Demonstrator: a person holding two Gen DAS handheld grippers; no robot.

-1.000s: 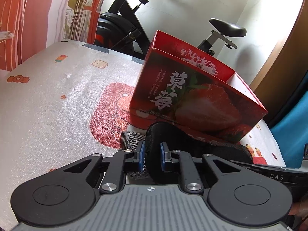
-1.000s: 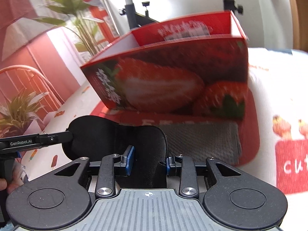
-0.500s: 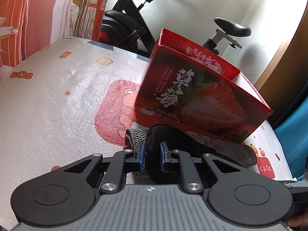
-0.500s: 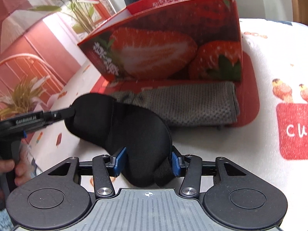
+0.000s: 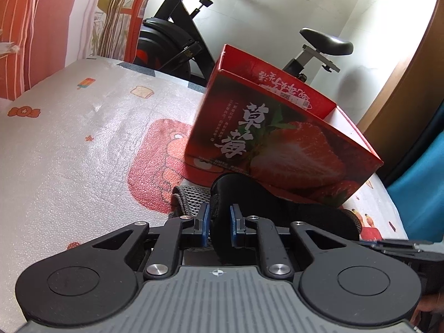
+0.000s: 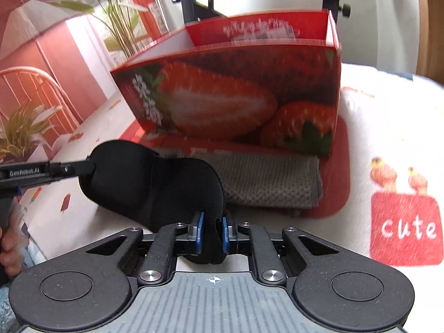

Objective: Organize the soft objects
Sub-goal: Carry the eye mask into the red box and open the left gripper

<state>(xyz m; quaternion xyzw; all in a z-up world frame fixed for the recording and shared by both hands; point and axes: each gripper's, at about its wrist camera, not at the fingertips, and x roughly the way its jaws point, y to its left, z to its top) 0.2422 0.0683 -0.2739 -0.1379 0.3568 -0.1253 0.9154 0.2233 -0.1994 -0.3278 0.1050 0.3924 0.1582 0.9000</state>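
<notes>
A black eye mask hangs between both grippers, just above the printed mat. My right gripper is shut on the mask's near end, which is folded between the blue pads. My left gripper is shut on the other end of the eye mask; the right wrist view shows the left gripper coming in from the left. Behind the mask a folded grey mesh cloth lies against the open red strawberry box. In the left wrist view the box stands beyond the cloth.
The white foam mat with cartoon prints spreads to the left. An exercise bike stands behind the box. A blue surface borders the mat on the right. A person's hand holds the left gripper's handle; a chair and plants stand beyond.
My right gripper's jaws widened around the mask, then closed onto its near end, and that end now sits bunched between the pads. The left gripper kept its grip and stayed put.
</notes>
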